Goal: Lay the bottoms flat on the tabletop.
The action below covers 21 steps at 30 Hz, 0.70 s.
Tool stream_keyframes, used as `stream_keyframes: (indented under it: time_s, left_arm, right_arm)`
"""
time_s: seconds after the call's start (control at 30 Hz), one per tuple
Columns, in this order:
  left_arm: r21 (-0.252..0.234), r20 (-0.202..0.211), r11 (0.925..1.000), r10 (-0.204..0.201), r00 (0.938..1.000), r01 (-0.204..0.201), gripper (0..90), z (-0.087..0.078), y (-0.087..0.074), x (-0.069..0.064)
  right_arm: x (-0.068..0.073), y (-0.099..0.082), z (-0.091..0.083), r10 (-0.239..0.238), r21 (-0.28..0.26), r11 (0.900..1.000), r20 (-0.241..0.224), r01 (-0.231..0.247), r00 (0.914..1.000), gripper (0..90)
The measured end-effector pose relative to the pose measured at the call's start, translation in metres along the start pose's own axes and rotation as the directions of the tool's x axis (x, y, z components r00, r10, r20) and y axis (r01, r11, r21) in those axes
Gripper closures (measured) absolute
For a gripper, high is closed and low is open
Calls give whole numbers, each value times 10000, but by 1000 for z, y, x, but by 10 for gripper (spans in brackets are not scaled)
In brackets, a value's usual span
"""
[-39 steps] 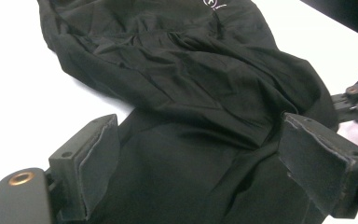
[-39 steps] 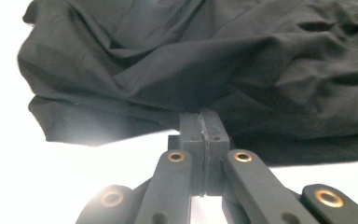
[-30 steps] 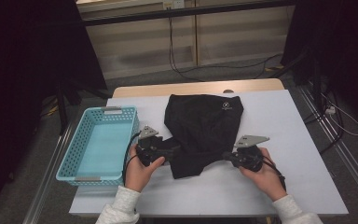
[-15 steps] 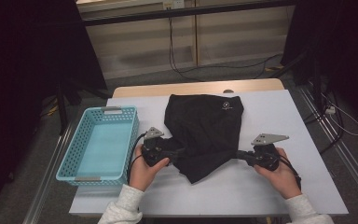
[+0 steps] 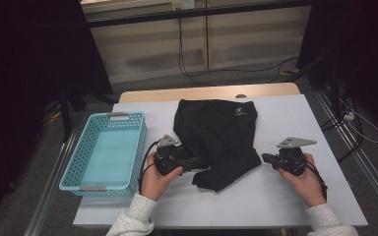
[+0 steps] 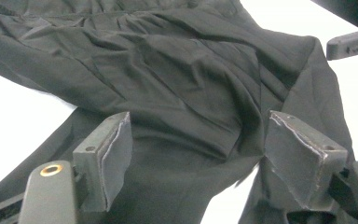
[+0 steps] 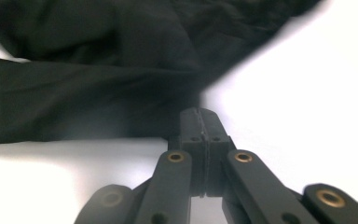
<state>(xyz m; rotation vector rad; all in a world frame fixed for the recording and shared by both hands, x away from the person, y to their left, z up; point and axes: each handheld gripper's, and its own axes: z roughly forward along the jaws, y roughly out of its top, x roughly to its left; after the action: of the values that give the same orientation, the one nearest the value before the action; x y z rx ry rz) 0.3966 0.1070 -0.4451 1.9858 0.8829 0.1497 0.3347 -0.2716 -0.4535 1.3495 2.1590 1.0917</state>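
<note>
Black garment (image 5: 220,137) lies mid-table (image 5: 285,196). Your left claw (image 6: 196,154) has been closing, cloth between the pads, not yet pinched: gather one fold squarely. Right claw (image 7: 200,122), jaws together, sits empty beside the hem.

A white-topped table (image 5: 285,196) stands on grey floor (image 5: 142,86), pale wall panels (image 5: 142,44) behind, dark curtains (image 5: 24,73) flanking.
</note>
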Motion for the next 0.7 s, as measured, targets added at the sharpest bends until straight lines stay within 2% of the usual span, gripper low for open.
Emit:
stream_keyframes:
  time_s: [0.1, 0.17, 0.2, 0.23, 0.3, 0.37, 0.43, 0.47, 0.53, 0.57, 0.63, 0.7]
  left_arm:
    - [103, -61, 9999, 124, 9999, -124, 233, 2, -1, -1]
    - [53, -82, 9999, 159, 9998, -159, 234, 3, -1, -1]
    - [41, -30, 9998, 210, 9998, -210, 235, 4, -1, -2]
    - [41, -30, 9998, 210, 9998, -210, 238, 4, -1, -2]
    - [78, 175, 9999, 119, 9998, -120, 238, 6, 1, -5]
    - [149, 328, 9986, 498, 9982, -503, 246, 9, 3, -11]
    - [75, 306, 9975, 696, 9971, -699, 282, 13, 4, -13]
    - [110, 360, 9982, 590, 9976, -594, 308, 15, 4, -13]
    - [220, 330, 9969, 750, 9966, -757, 335, 18, 1, -13]
    - [254, 311, 9961, 833, 9960, -841, 382, 19, 0, -14]
    - [286, 263, 9943, 1017, 9945, -1025, 422, 18, -1, -14]
    - [268, 282, 9933, 1120, 9933, -1127, 512, 18, -1, -14]
  right_arm:
    - [-2, -1, 0, 81, -71, 9999, -65, -82, 9999, 885]
    - [2, -1, 0, -25, -58, 10000, -140, 24, 9999, 855]
    - [7, 0, 0, -136, -96, 9999, -191, 134, 9997, 795]
    - [7, 0, 0, -136, -96, 9999, -191, 134, 9997, 795]
    - [9, 0, 1, -210, -98, 9997, -166, 208, 9996, 740]
    - [11, 0, 1, -274, -104, 9996, -121, 273, 9996, 656]
    - [13, 0, 1, -299, -191, 9994, -50, 298, 9995, 588]
    - [16, 0, 0, -256, -165, 9995, -68, 255, 9996, 533]
    - [17, -1, 0, -285, -157, 9995, -56, 284, 9996, 511]
    - [18, -1, -1, -265, -137, 9996, -47, 264, 9996, 490]
    - [21, -1, 0, -257, -133, 9996, -64, 256, 9997, 457]
    - [24, 0, 2, -305, -101, 9995, -89, 304, 9995, 428]
